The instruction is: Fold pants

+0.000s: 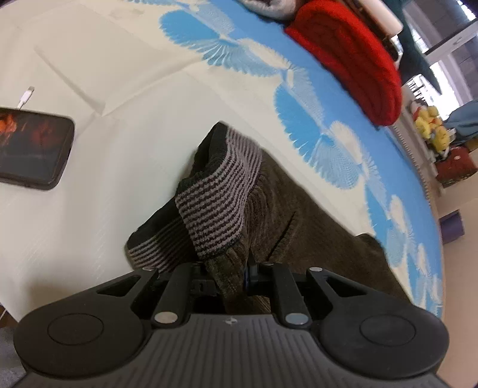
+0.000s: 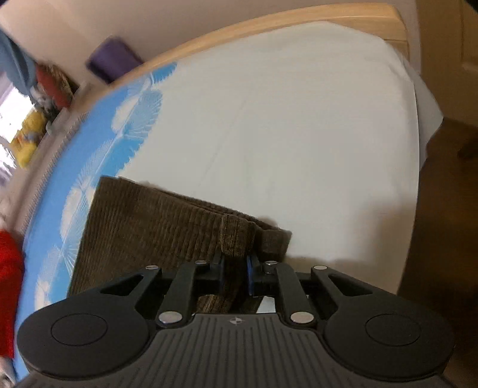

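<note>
Clamped between the pads of the left gripper point(image 1: 232, 279) is a bunched fold of the dark olive corduroy pants point(image 1: 298, 215), with the grey-and-black striped knit waistband point(image 1: 215, 206) flopped open just beyond the fingertips. Left of those fingers, well apart, a black smartphone with a white cable point(image 1: 33, 149) lies on the cream bedsheet with a blue feathered border point(image 1: 134, 98); between phone and waistband the sheet is bare. Beyond and to the right of the fingers the pants run on toward the blue border, and past that edge a red knitted garment point(image 1: 352, 56) sits at the far right, well clear. In the right wrist view, the right gripper point(image 2: 236, 270) is likewise pinched on a thick ridge of the same corduroy, apparently a hem or leg end, though the fisheye blur makes that uncertain. Left of its fingers the cloth lies spread flat toward the blue border; ahead and to the right the sheet is bare up to the pale wooden bed frame point(image 2: 269, 22) and the mattress corner. Judging by this, both ends are gripped and a fold is under way but not laid down; bringing the ends together and smoothing remain. Open room lies ahead of the right fingers, whereas the near mattress edge and the phone limit travel.
</note>
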### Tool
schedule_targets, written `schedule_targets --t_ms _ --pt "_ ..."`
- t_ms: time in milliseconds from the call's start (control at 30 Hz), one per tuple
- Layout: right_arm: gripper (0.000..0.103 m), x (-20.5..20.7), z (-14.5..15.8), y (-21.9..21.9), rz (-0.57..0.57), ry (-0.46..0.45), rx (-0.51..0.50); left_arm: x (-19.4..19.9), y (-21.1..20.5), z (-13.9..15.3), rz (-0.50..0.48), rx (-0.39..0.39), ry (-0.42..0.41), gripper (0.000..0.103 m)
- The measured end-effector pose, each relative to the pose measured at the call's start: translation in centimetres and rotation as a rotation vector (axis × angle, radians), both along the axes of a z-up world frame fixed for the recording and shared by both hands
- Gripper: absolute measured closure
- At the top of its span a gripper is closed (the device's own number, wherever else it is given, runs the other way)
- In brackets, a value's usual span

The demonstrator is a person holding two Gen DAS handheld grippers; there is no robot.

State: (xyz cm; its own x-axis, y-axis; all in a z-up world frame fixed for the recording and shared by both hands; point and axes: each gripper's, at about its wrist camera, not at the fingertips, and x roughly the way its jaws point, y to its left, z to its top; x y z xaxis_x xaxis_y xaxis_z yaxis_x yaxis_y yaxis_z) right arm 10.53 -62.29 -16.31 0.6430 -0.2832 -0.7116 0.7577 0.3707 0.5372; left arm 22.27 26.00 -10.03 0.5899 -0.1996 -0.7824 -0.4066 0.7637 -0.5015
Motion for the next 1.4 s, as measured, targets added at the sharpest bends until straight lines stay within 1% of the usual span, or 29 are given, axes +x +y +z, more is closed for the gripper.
schedule_targets --t_ms 100,167,233,267,333,367,433,500,533,567,600,633,667,700,733,767,833,867,900,933,967,1000,1067,1133,1200,1267,1333,1367,1400 --pt "0.089 0.4 1.5 0.6 0.011 0.007 -0.049 -0.3 0.4 1.1 0.010 -0.028 -0.054 0.089" --pt "0.089 0.2 3.2 0.1 0.018 -0.036 -0.039 -0.7 0.5 2.2 0.008 -0.042 -0.086 0.089" --pt "0.089 0.1 5.3 -0.1 0.045 -0.077 -0.059 -1.1 0.4 2.9 -0.004 -0.034 -0.104 0.090" --pt "0.089 0.1 6.4 0.0 0.060 -0.085 -0.084 -1.3 0.3 2.9 -0.009 -0.021 -0.096 0.089" --pt "0.089 0.0 7.4 0.2 0.076 -0.077 -0.133 -1.3 0.2 1.9 -0.010 -0.010 -0.046 0.089" --pt "0.089 -0.2 7.2 0.0 0.074 -0.061 -0.141 -1.3 0.2 1.2 -0.007 -0.018 -0.013 0.089" --pt "0.089 -0.4 5.5 -0.5 0.043 -0.017 -0.104 -1.1 0.2 0.5 -0.022 -0.006 0.022 0.089" --pt "0.089 -0.5 2.5 -0.9 0.024 0.055 -0.068 -0.8 -0.1 0.1 -0.055 0.035 0.044 0.087" --pt "0.090 -0.4 1.2 -0.7 0.022 0.067 -0.065 -0.8 -0.2 0.0 -0.062 0.048 0.048 0.085" --pt "0.088 -0.5 0.9 -0.3 0.028 0.034 -0.111 -0.7 -0.2 -0.2 -0.062 0.054 0.055 0.081" --pt "0.087 -0.4 1.0 0.2 0.042 0.037 -0.152 -0.7 -0.2 -0.4 -0.062 0.053 0.062 0.073" --pt "0.078 -0.4 1.3 0.6 0.047 0.035 -0.173 -0.7 -0.2 -0.6 -0.058 0.061 0.072 0.065" --pt "0.067 -0.5 1.5 0.9 0.054 0.032 -0.181 -0.8 -0.2 -0.6 -0.055 0.078 0.080 0.058" --pt "0.054 -0.5 1.8 1.0 0.058 0.048 -0.187 -0.9 -0.2 -0.5 -0.057 0.079 0.076 0.057" --pt "0.030 -0.6 2.1 1.3 0.047 0.090 -0.204 -0.9 -0.2 -0.5 -0.055 0.082 0.070 0.056" --pt "0.025 -0.8 2.6 1.7 0.030 0.122 -0.240 -1.1 -0.1 -0.3 -0.049 0.091 0.061 0.054" --pt "0.026 -1.4 3.6 2.5 0.024 0.143 -0.323 -1.6 0.1 0.3 -0.015 0.130 0.043 0.037" --pt "0.026 -1.7 4.2 3.1 0.035 0.148 -0.357 -1.8 0.2 0.7 0.015 0.172 0.037 0.017" --pt "0.026 -2.0 4.9 3.9 0.050 0.136 -0.379 -2.2 0.1 1.3 0.052 0.225 0.019 0.012" --pt "0.025 -2.3 5.5 4.6 0.066 0.114 -0.388 -2.5 0.2 1.9 0.071 0.263 -0.011 0.012" --pt "0.025 -2.6 6.3 5.5 0.093 0.081 -0.389 -2.7 0.2 2.3 0.075 0.285 -0.035 0.011" --pt "0.025 -2.5 7.1 6.7 0.137 0.041 -0.381 -2.8 0.3 2.6 0.077 0.285 -0.050 0.010" --pt "0.025 -2.1 8.8 9.4 0.243 -0.039 -0.355 -2.9 0.6 2.5 0.082 0.247 -0.065 0.010" --pt "0.025 -0.5 10.2 12.5 0.364 -0.118 -0.298 -2.8 0.6 2.4 0.069 0.218 -0.082 0.010" --pt "0.025 1.8 10.8 16.1 0.489 -0.189 -0.222 -2.8 0.1 2.5 0.045 0.242 -0.105 0.011" --pt "0.025 4.2 11.0 19.7 0.584 -0.232 -0.164 -2.5 -0.5 2.4 0.020 0.279 -0.112 0.013" --pt "0.025 6.8 10.9 23.6 0.673 -0.241 -0.133 -2.3 -1.0 2.1 0.000 0.305 -0.120 0.028" --pt "0.026 8.0 10.8 25.4 0.710 -0.235 -0.129 -2.2 -1.1 2.0 -0.020 0.315 -0.124 0.058" --pt "0.027 9.4 10.8 27.2 0.754 -0.231 -0.136 -2.0 -1.5 1.9 -0.039 0.363 -0.121 0.069"
